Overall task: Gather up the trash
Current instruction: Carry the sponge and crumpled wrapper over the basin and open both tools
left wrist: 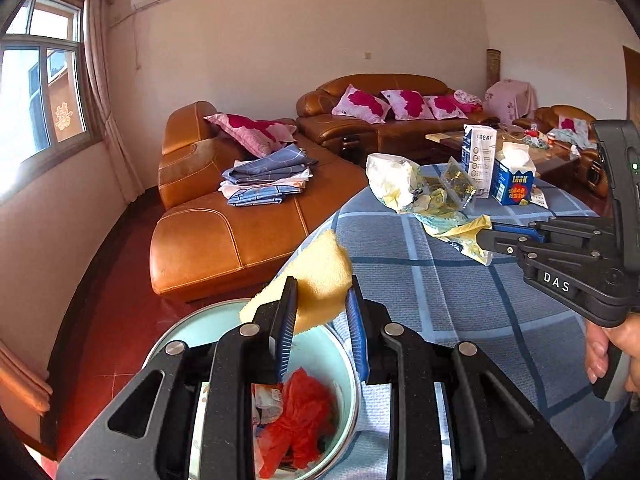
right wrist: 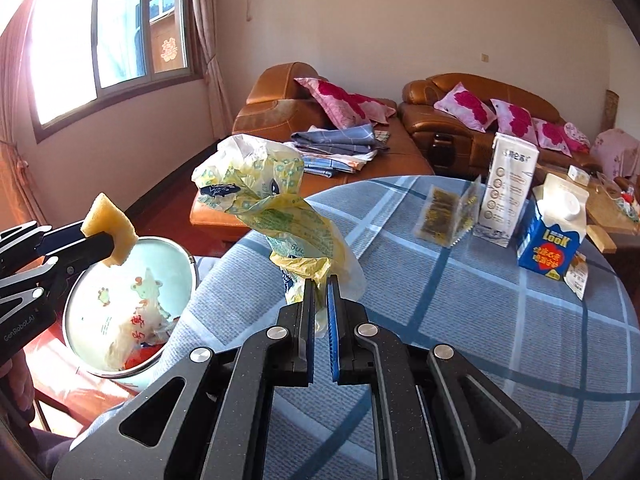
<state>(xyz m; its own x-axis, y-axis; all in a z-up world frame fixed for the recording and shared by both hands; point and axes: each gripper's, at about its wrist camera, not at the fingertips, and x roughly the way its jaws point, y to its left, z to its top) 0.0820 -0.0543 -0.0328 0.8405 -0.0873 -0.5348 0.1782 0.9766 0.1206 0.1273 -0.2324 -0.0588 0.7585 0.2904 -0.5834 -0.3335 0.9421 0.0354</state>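
Gripping a yellow sponge piece (left wrist: pixel 316 280) between blue pads, left gripper (left wrist: pixel 320 320) part-closed on it, held above the rim of the pale green trash bin (left wrist: pixel 340 364). Seen inside the bin: crumpled red plastic (left wrist: pixel 304 408) and printed wrappers. From the right wrist view, same sponge (right wrist: pixel 108 228) poking out past the left gripper's (right wrist: pixel 105 245) fingertips, over the bin (right wrist: pixel 188 268), which stands on the red floor just beside the table edge.

Pinched tight in the right gripper (right wrist: pixel 321 286): the tail of a crumpled yellow-and-white plastic bag (right wrist: pixel 272 200), jaws nearly touching on the thin film, bag lifted clear and ballooning upward above the round table (right wrist: pixel 500 320) with its blue checked cloth. In the left wrist view, right gripper (left wrist: pixel 486 240) reaching in from the right, a hand (left wrist: pixel 612 352) wrapped round its handle, bag's yellow tail (left wrist: pixel 460 232) clamped at the tip.

Farther across the table: a clear packet with dark gold contents (right wrist: pixel 448 212), standing tilted; just beyond it a tall white carton (right wrist: pixel 508 188), upright; beside that a blue milk carton (right wrist: pixel 552 236) with a white cap, and a small paper slip (right wrist: pixel 578 276) at its base.

Beyond the table: tan leather sofa (left wrist: pixel 224 240) carrying folded blue bedding (left wrist: pixel 268 180) and pink floral pillows (left wrist: pixel 360 104). Farthest back, window (right wrist: pixel 108 40) bright with daylight, curtain alongside.
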